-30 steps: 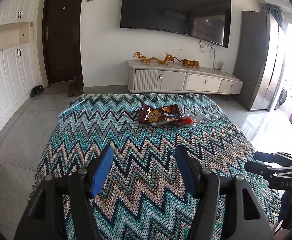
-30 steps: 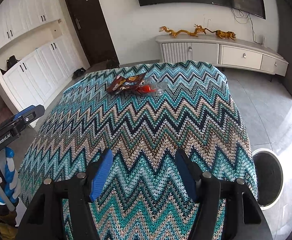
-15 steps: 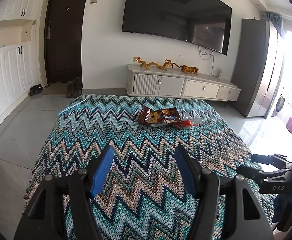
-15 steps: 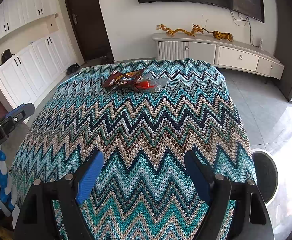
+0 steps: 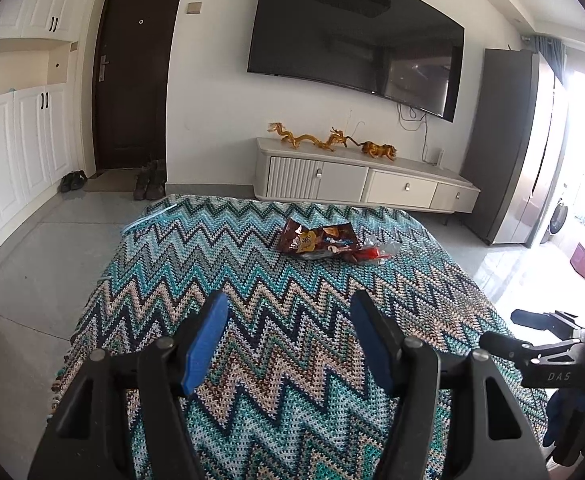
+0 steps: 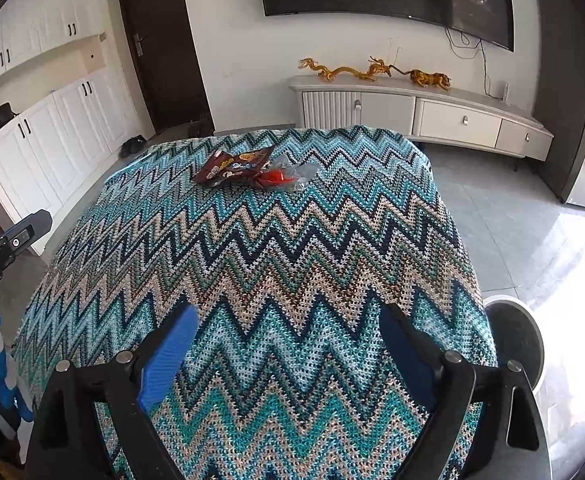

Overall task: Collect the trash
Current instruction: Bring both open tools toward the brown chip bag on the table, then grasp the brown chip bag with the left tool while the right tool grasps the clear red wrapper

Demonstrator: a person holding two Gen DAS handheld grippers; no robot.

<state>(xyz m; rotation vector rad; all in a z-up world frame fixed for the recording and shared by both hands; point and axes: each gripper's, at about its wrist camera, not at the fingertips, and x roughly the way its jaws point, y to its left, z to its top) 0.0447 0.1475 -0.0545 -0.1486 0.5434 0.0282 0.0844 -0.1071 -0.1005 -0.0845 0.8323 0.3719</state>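
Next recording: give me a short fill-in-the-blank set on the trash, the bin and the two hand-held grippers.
1. The brown snack wrapper lies on the ____-patterned blanket.
2. Beside it lies a clear wrapper with something ____ inside.
3. The round bin stands on the ____ by the blanket's right edge.
4. The left hand-held gripper and right hand-held gripper both hold ____.

Missing: zigzag; red; floor; nothing

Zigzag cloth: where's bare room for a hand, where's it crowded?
Bare: the whole near stretch of the zigzag cloth, from both grippers up to the trash, plus strips along its side edges. Crowded: far end only, brown snack wrapper overlapping the clear wrapper with red inside.
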